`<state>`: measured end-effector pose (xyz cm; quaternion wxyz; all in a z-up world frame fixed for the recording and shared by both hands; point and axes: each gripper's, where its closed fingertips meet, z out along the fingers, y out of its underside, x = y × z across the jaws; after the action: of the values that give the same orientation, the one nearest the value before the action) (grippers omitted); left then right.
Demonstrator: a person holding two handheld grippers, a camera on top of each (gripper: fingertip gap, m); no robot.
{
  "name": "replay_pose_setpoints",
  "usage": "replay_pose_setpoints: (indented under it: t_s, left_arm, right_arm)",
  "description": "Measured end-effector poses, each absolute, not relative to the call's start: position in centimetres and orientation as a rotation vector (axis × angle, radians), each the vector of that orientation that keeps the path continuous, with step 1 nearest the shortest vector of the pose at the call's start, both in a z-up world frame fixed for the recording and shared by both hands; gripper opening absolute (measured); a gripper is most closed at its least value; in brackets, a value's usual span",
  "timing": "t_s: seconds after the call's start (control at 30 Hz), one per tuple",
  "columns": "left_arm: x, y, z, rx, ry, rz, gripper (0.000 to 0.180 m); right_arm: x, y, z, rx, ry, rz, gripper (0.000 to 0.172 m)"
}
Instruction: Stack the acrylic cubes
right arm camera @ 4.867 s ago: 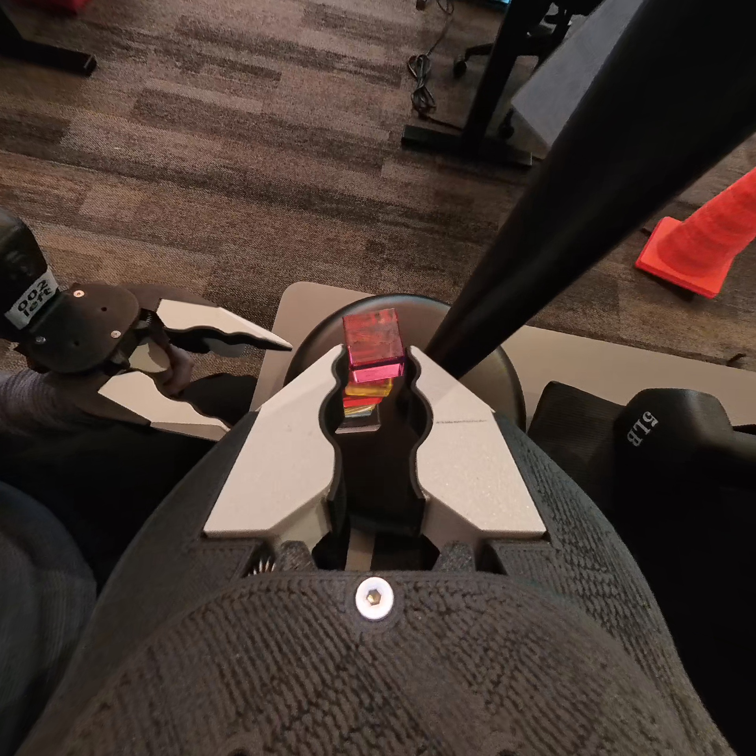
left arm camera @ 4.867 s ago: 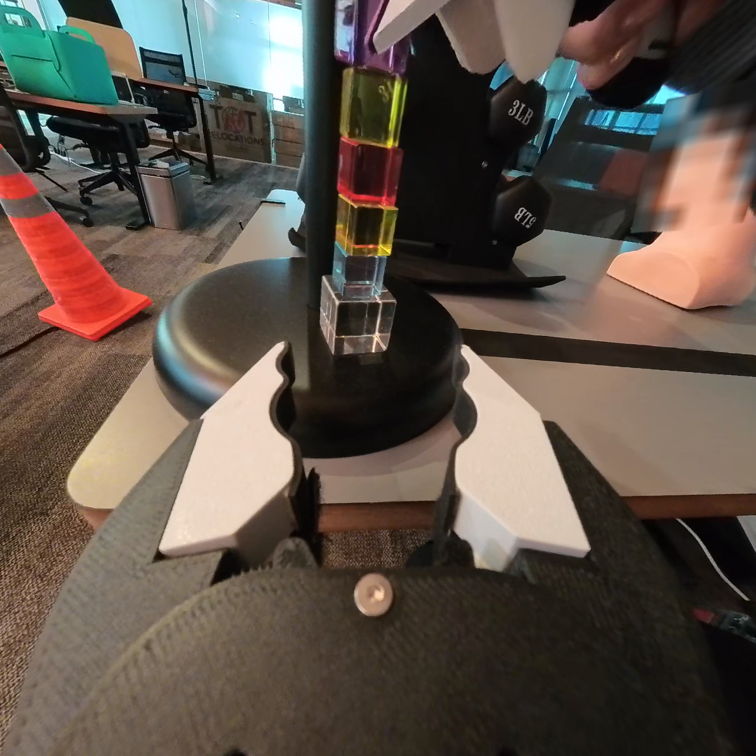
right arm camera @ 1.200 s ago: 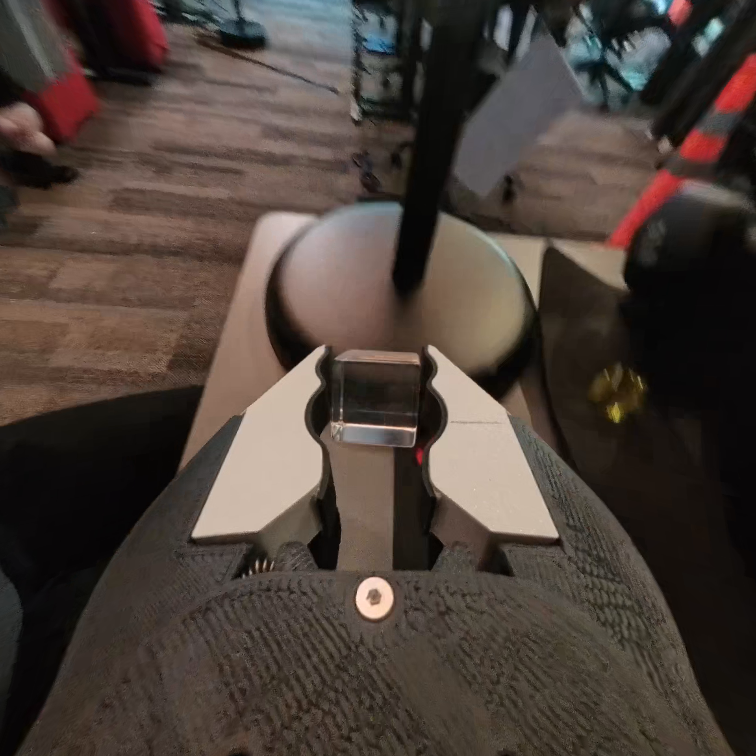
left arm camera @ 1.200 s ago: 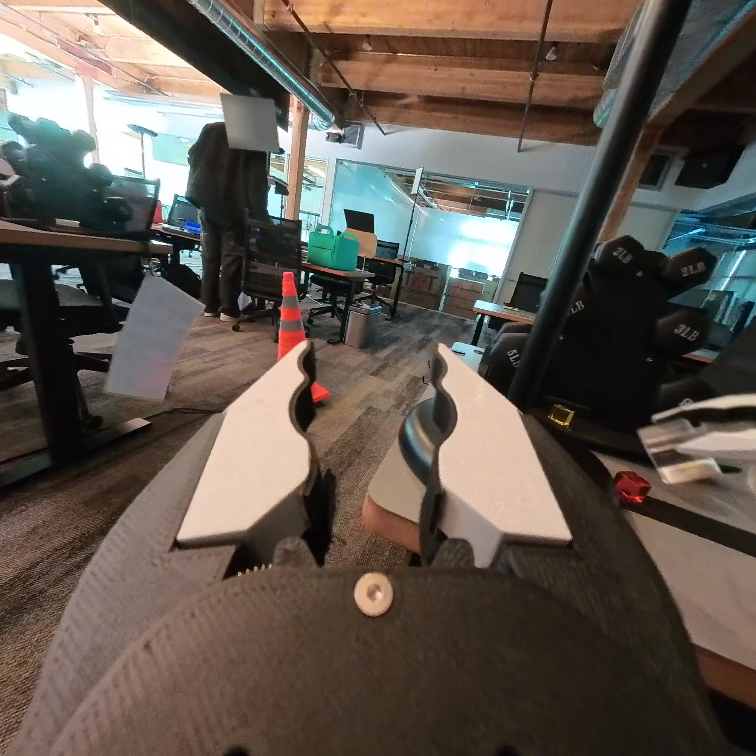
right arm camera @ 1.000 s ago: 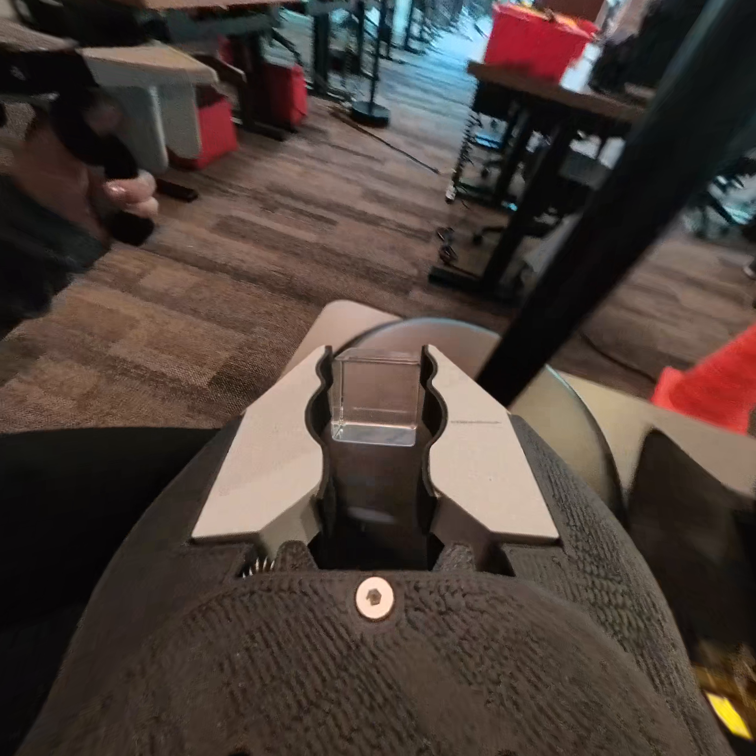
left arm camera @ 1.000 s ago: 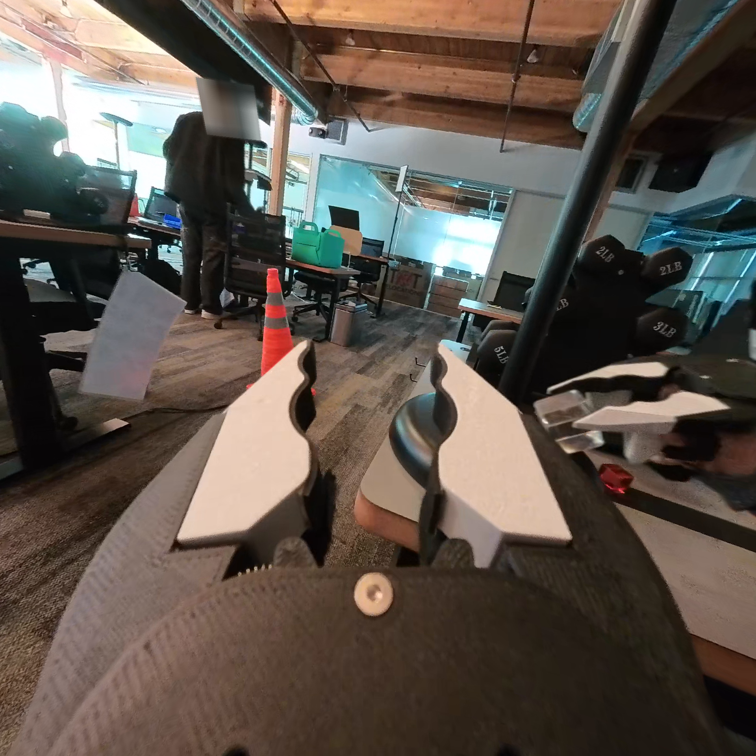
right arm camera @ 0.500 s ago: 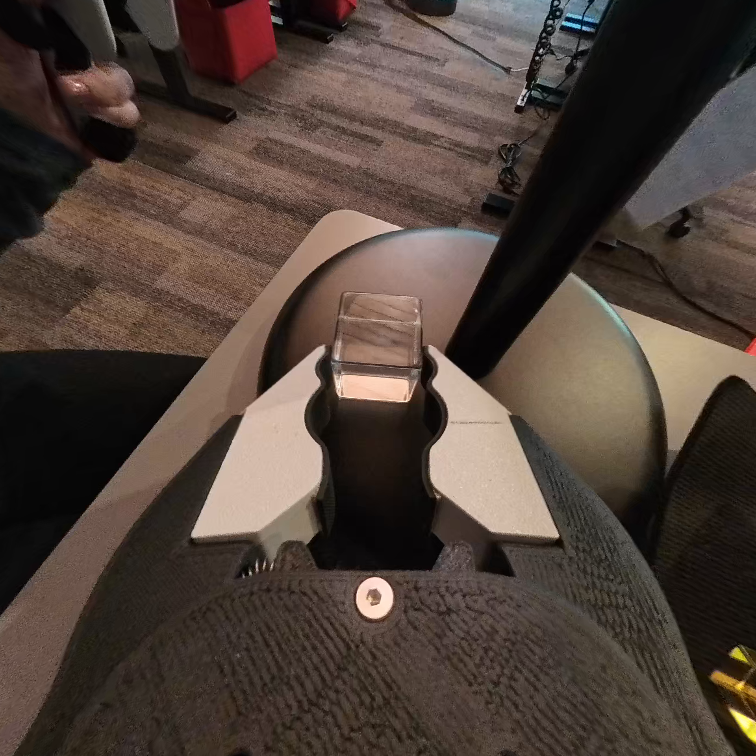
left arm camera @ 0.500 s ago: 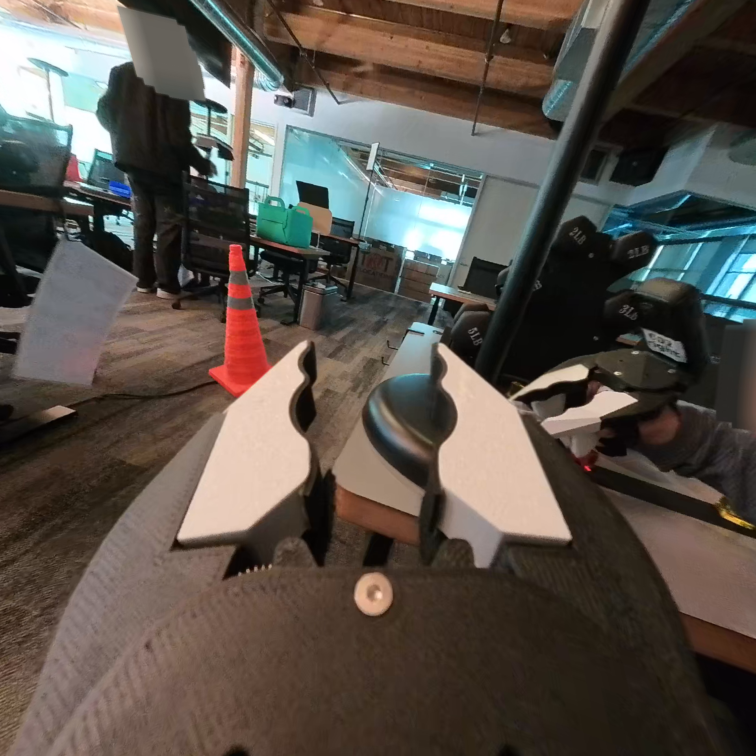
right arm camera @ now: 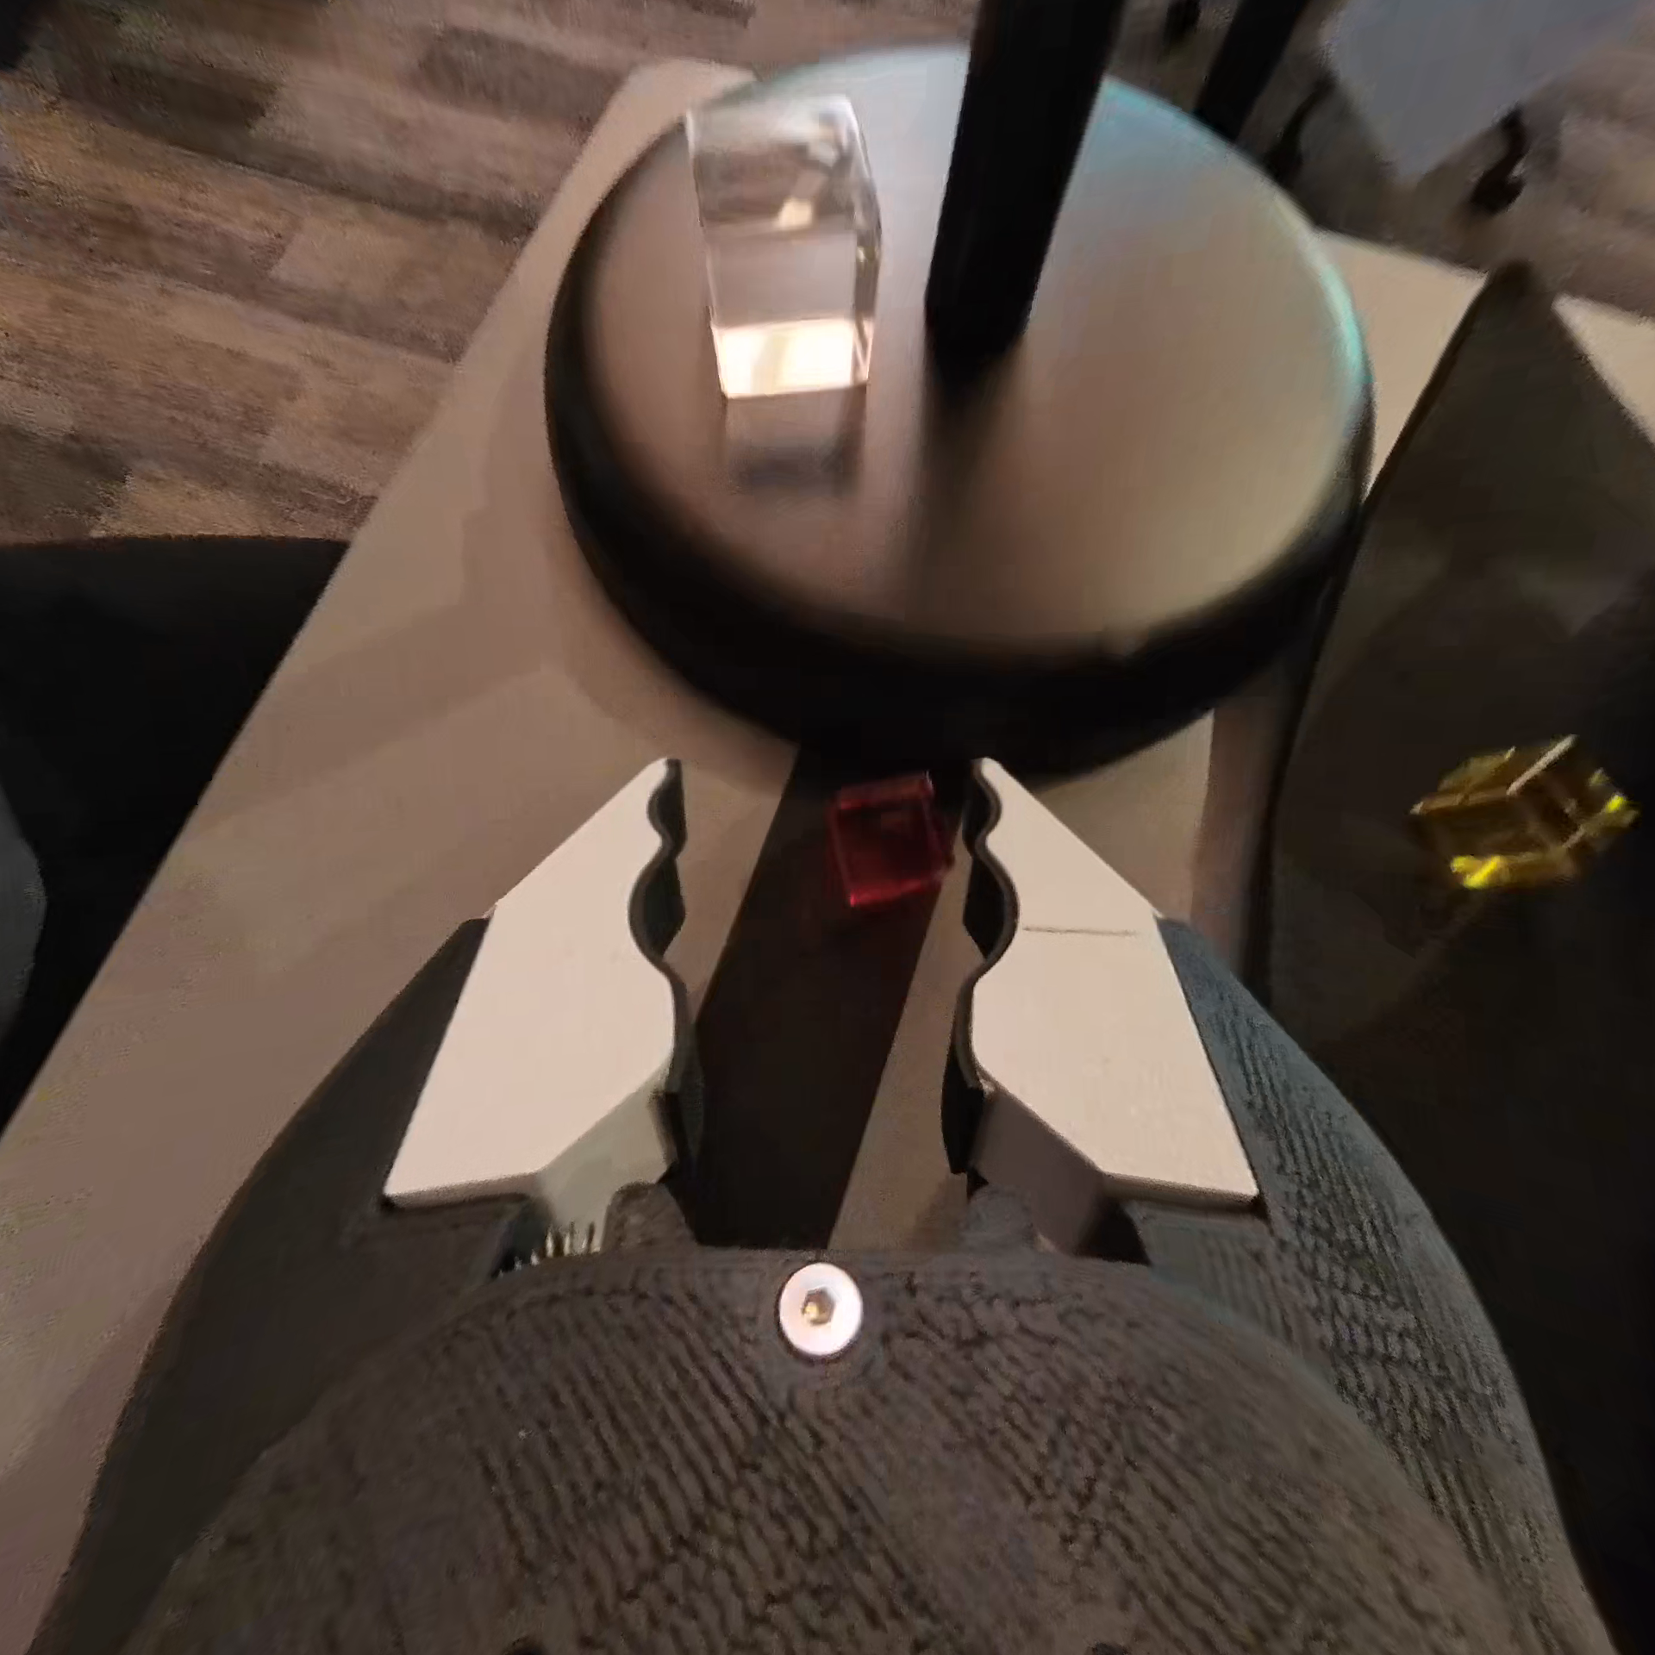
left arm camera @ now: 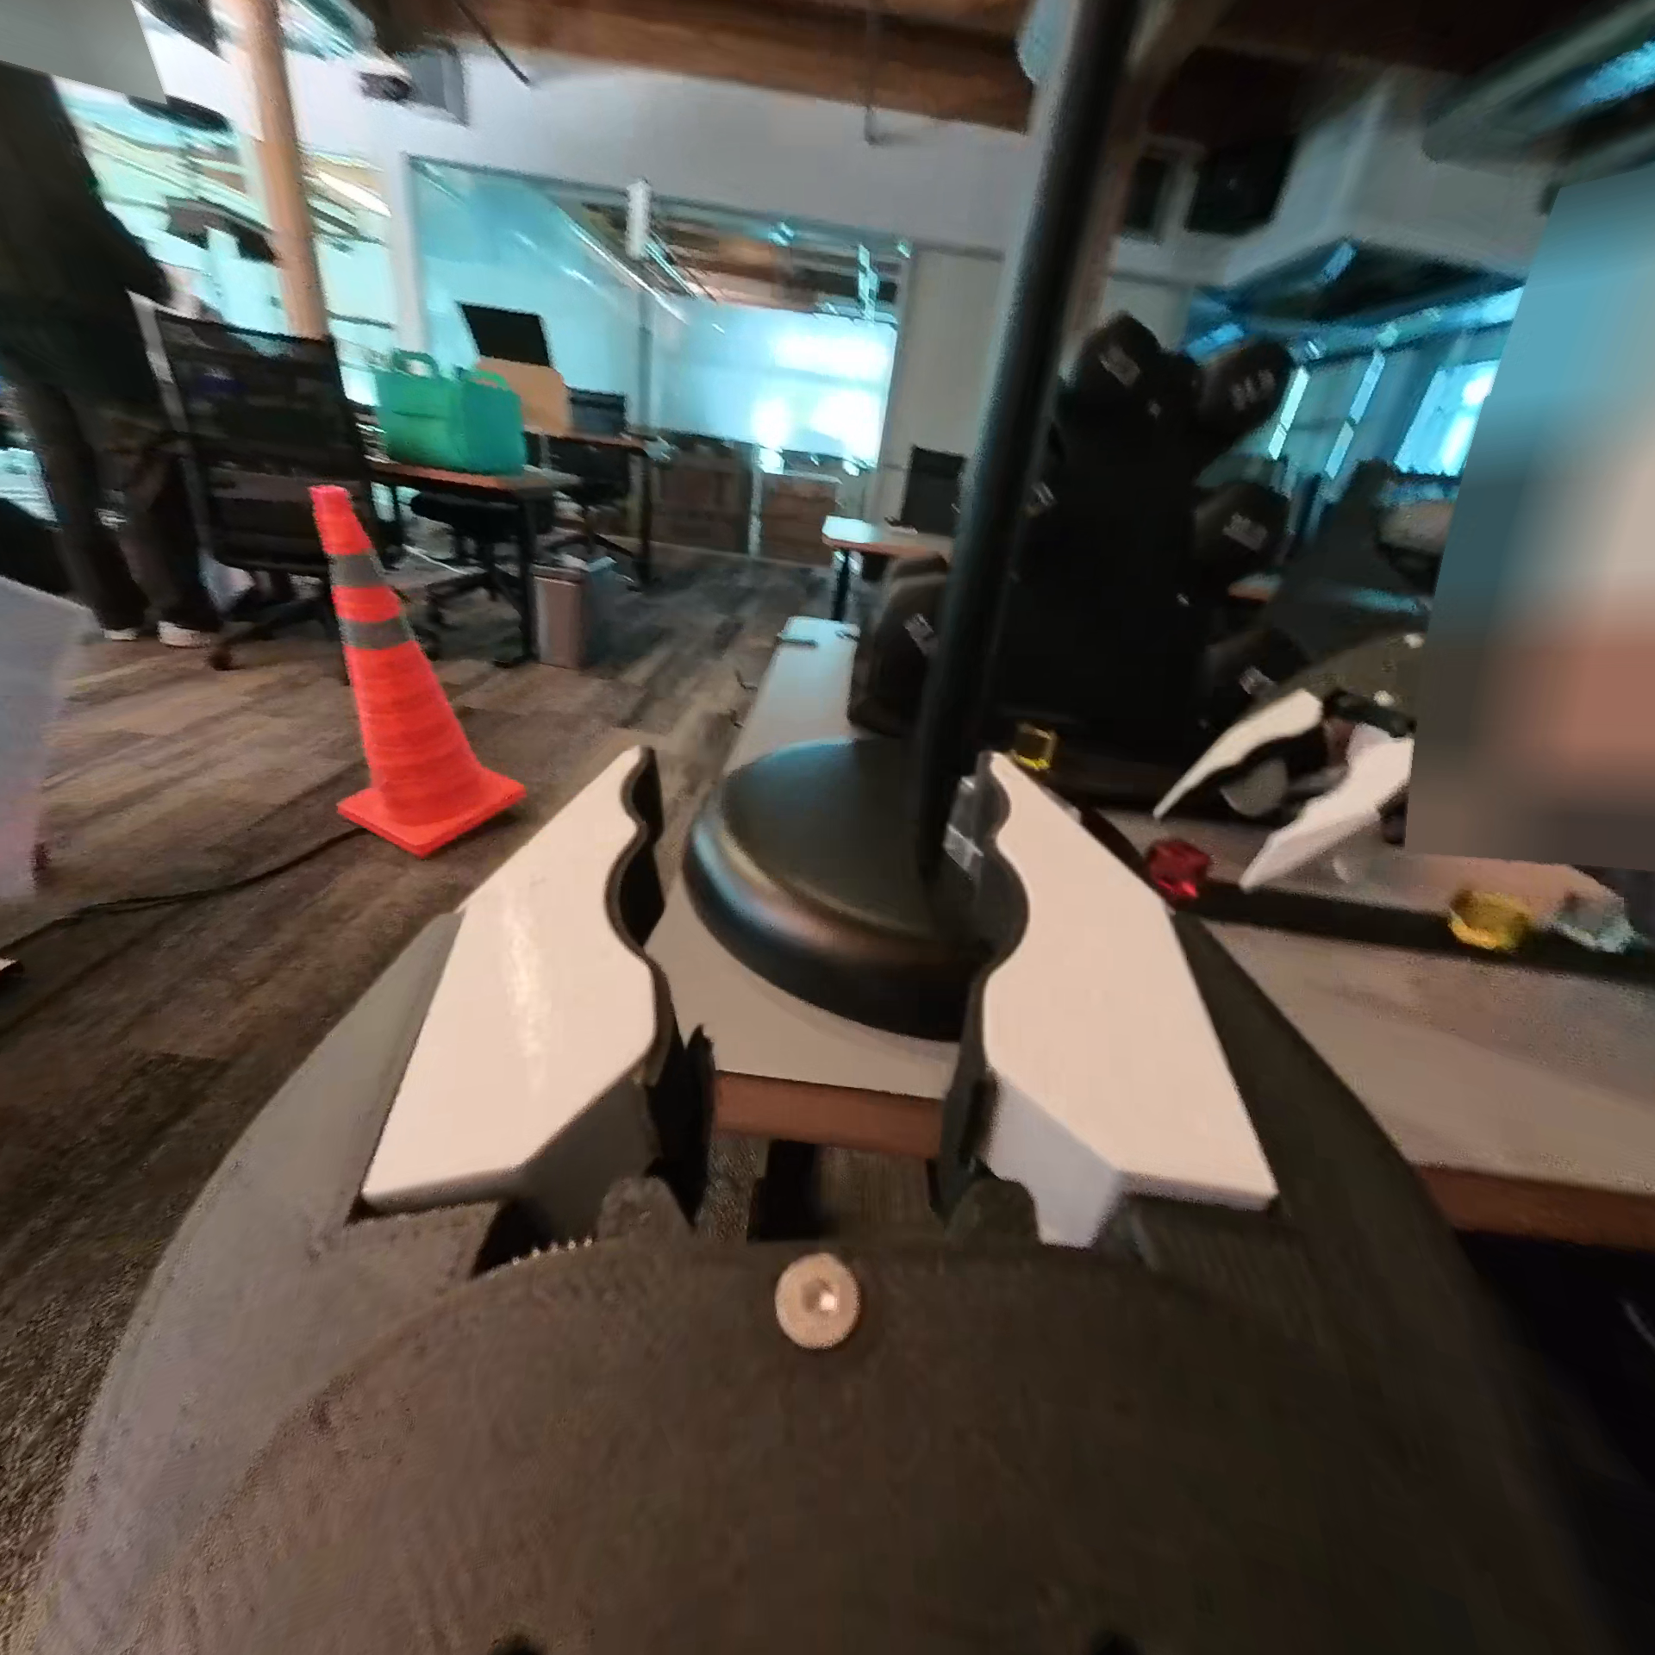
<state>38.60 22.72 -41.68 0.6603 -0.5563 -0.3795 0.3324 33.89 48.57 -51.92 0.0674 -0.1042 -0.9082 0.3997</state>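
Note:
In the right wrist view my right gripper (right arm camera: 824, 779) is open over the grey table (right arm camera: 358, 716). A small red cube (right arm camera: 887, 837) lies on a black stripe between its fingertips, close to the right finger, and the pads do not press on it. A clear cube (right arm camera: 788, 269) stands on the round black base (right arm camera: 1030, 448) beside the black pole (right arm camera: 1003, 179). In the left wrist view my left gripper (left arm camera: 817, 770) is open and empty, facing the base (left arm camera: 806, 860) at the table corner. The right gripper (left arm camera: 1281, 788) shows open at the right, near the red cube (left arm camera: 1178, 867).
A yellow cube (right arm camera: 1513, 828) lies on a black mat (right arm camera: 1478, 627) at the right. Another yellow cube (left arm camera: 1482, 913) lies on the stripe. A rack of black dumbbells (left arm camera: 1119, 537) stands behind the pole. An orange cone (left arm camera: 403, 716) stands on the floor at the left. About 30 centimetres separates my left fingertips from my right. My right tips are roughly 12 centimetres from the black pole (right arm camera: 1003, 179).
My right gripper opened, left the clear cube on the black base and drew back over the red cube. My left gripper opened wider and swung toward the base.

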Motion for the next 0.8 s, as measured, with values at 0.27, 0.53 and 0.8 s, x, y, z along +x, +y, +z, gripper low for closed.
replay_pose_setpoints:
  t_s: [0.27,0.53,0.8]
  left_arm:
    - [38.5,27.0,-43.7,-1.407,-0.803,0.656,0.072]
    - [38.6,27.9,-44.6,-1.456,-0.786,0.615,0.074]
    - [38.6,28.5,-44.8,-1.467,-0.778,0.599,0.073]
  right_arm:
    - [33.1,49.8,-53.5,-0.429,-2.844,1.127,0.025]
    - [33.4,39.9,-45.1,-0.287,-2.697,1.386,0.025]
    - [31.6,36.5,-46.9,-0.212,-2.804,1.061,0.025]
